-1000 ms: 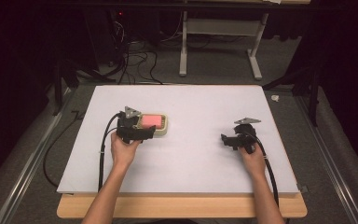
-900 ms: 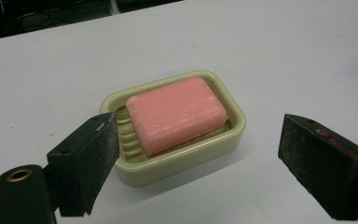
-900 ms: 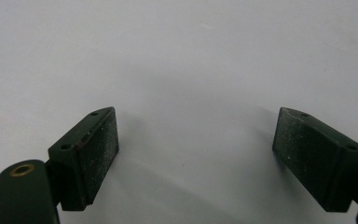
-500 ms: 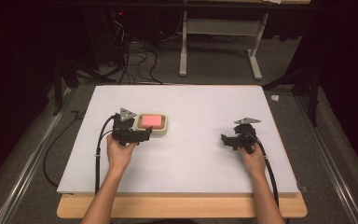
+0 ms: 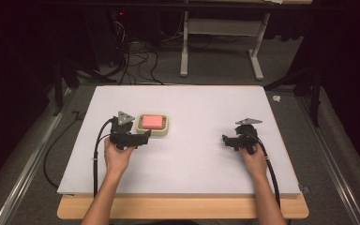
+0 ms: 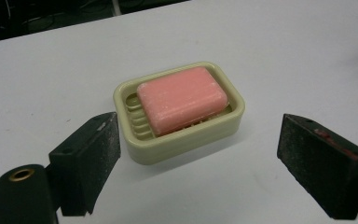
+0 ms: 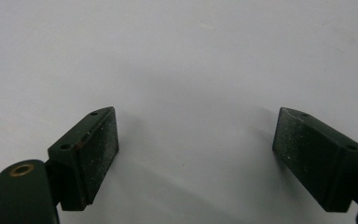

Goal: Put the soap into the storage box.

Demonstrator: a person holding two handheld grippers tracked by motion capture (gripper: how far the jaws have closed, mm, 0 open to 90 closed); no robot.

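Observation:
A pink bar of soap (image 5: 152,122) (image 6: 182,98) lies in a cream soap dish (image 5: 165,131) (image 6: 182,144) on the white table, left of centre. My left gripper (image 5: 145,137) (image 6: 198,161) is open just in front of the dish, its jaws wide apart and touching nothing. Far over on the right side, my right gripper (image 5: 225,140) (image 7: 196,156) is open above bare table, with nothing between its jaws.
The white board (image 5: 197,103) rests on a wooden table whose edge (image 5: 183,208) runs along the front. Behind the table are a white desk frame (image 5: 220,33) and loose cables (image 5: 136,61) on the floor. A cable trails from each gripper along the forearm.
My left gripper has drawn back towards the person and to the left, away from the soap dish. The dish and soap stay in place. The right gripper has not moved.

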